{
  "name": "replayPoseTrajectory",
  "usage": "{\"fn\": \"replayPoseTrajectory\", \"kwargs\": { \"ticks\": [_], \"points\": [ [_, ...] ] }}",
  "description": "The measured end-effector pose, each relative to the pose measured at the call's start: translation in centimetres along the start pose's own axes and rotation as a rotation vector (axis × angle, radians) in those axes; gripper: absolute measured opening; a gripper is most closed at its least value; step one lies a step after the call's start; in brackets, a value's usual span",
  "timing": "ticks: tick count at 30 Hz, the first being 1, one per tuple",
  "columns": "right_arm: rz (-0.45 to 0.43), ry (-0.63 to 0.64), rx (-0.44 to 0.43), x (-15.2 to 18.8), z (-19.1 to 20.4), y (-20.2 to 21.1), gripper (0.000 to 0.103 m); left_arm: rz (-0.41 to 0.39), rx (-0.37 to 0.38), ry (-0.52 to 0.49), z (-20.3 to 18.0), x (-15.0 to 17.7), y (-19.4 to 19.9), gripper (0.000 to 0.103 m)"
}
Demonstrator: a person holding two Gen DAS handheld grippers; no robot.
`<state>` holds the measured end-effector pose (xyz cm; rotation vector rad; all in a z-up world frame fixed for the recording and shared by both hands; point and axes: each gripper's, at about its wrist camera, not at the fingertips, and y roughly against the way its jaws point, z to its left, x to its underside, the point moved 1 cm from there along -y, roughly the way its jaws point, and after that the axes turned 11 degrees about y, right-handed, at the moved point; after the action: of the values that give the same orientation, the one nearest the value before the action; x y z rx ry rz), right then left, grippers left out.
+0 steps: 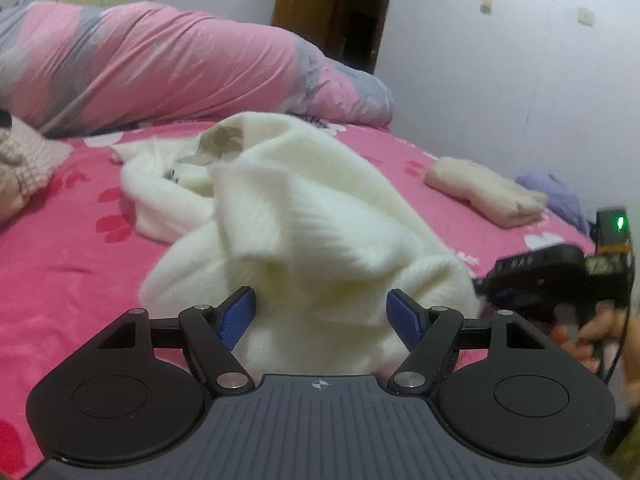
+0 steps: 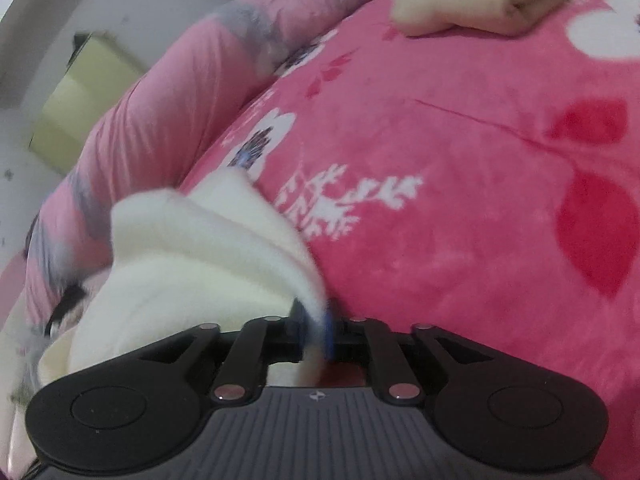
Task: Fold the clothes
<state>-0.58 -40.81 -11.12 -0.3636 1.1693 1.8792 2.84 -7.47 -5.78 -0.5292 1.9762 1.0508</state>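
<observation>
A fluffy white sweater [image 1: 312, 216] lies crumpled on the pink flowered bedspread [image 1: 60, 264]. My left gripper [image 1: 321, 312] stands open, and a hump of the sweater rises between and beyond its blue pads [image 1: 236, 318], whose faces stay bare. In the right wrist view my right gripper [image 2: 316, 330] is shut on an edge of the white sweater [image 2: 192, 264], which trails off to the left. In the left wrist view the right gripper's black body [image 1: 540, 276] sits at the sweater's right side, held by a person's hand [image 1: 592, 332].
A folded beige garment [image 1: 484, 194] lies at the bed's far right, with a purple cloth [image 1: 560, 196] behind it. A rolled pink and grey duvet [image 1: 140, 64] runs along the back. A knitted garment [image 1: 20, 160] is at the left edge. A white wall [image 1: 500, 60] stands behind.
</observation>
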Motion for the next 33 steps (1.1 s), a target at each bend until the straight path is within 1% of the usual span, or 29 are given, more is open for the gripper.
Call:
{"fn": "replayPoseTrajectory", "kwargs": {
  "ticks": [2, 3, 4, 5, 7, 8, 9, 12, 13, 14, 16, 18, 20, 21, 22, 23, 24, 25, 26, 27, 28, 30, 31, 33],
  "points": [
    [0.02, 0.045, 0.002, -0.6, 0.5, 0.6, 0.035, -0.007, -0.001, 0.001, 0.9, -0.3, 0.4, 0.073],
    [0.019, 0.068, 0.014, -1.0, 0.8, 1.4, 0.04, -0.014, -0.007, 0.001, 1.2, -0.3, 0.7, 0.073],
    [0.017, 0.09, 0.025, -1.3, 1.1, 2.2, 0.048, -0.021, -0.014, 0.001, 1.5, -0.3, 1.0, 0.073],
    [-0.001, 0.116, 0.029, -1.6, 1.5, 3.2, 0.053, -0.03, -0.022, 0.0, 2.0, -0.3, 1.4, 0.073],
    [-0.038, 0.162, 0.019, -2.2, 2.2, 4.8, 0.055, -0.046, -0.037, -0.008, 2.9, -0.2, 1.8, 0.077],
    [-0.051, 0.182, 0.005, -2.6, 2.8, 5.3, 0.057, -0.053, -0.05, -0.012, 3.3, -0.2, 1.8, 0.082],
    [-0.061, 0.207, -0.016, -2.9, 3.8, 5.5, 0.058, -0.059, -0.064, -0.016, 3.7, -0.1, 1.7, 0.084],
    [-0.072, 0.341, -0.103, -3.4, 8.7, 5.0, 0.066, -0.059, -0.099, -0.034, 4.8, -0.2, 0.6, 0.084],
    [-0.07, 0.399, -0.136, -3.2, 10.9, 4.4, 0.071, -0.048, -0.101, -0.034, 5.2, -0.2, 0.0, 0.084],
    [-0.067, 0.457, -0.169, -3.0, 13.0, 3.8, 0.075, -0.036, -0.098, -0.023, 5.5, -0.2, -0.5, 0.082],
    [-0.052, 0.584, -0.238, -2.0, 17.5, 2.3, 0.079, -0.019, -0.094, 0.008, 6.0, -0.1, -1.2, 0.076],
    [-0.027, 0.703, -0.274, -0.6, 20.9, 1.0, 0.082, -0.009, -0.095, 0.041, 6.4, 0.1, -1.6, 0.065],
    [-0.025, 0.846, -0.269, 1.2, 23.4, -0.3, 0.083, -0.003, -0.084, 0.064, 6.5, 0.3, -1.7, 0.055],
    [-0.033, 0.892, -0.248, 1.9, 24.1, -0.8, 0.083, -0.006, -0.082, 0.069, 6.5, 0.4, -1.7, 0.052],
    [-0.03, 0.903, -0.222, 2.1, 24.3, -1.4, 0.081, -0.013, -0.08, 0.069, 6.4, 0.5, -1.6, 0.048],
    [-0.027, 0.913, -0.196, 2.3, 24.6, -2.1, 0.077, -0.016, -0.076, 0.073, 6.3, 0.6, -1.6, 0.041],
    [-0.002, 0.89, -0.181, 2.1, 24.3, -2.7, 0.06, -0.018, -0.07, 0.077, 6.2, 0.7, -1.5, 0.037],
    [0.023, 0.865, -0.166, 2.0, 24.0, -3.3, 0.041, -0.022, -0.07, 0.081, 6.1, 0.7, -1.5, 0.036],
    [0.047, 0.84, -0.151, 1.8, 23.6, -4.0, 0.029, -0.027, -0.071, 0.085, 6.0, 0.8, -1.4, 0.031],
    [0.049, 0.813, -0.152, 1.7, 23.1, -4.1, 0.023, -0.031, -0.069, 0.094, 5.8, 0.7, -1.1, 0.027],
    [0.04, 0.785, -0.165, 1.4, 22.6, -3.8, 0.011, -0.036, -0.064, 0.108, 5.7, 0.6, -0.8, 0.024],
    [-0.004, 0.745, -0.174, 1.1, 21.6, -2.4, 0.0, -0.049, -0.044, 0.127, 5.3, 0.3, -0.1, 0.019],
    [-0.03, 0.725, -0.169, 0.6, 20.8, -1.6, 0.0, -0.059, -0.034, 0.131, 4.9, 0.0, 0.3, 0.018],
    [-0.092, 0.654, -0.186, -0.6, 18.9, 0.6, 0.0, -0.081, -0.004, 0.132, 3.6, -0.6, 1.1, 0.017]
  ]
}}
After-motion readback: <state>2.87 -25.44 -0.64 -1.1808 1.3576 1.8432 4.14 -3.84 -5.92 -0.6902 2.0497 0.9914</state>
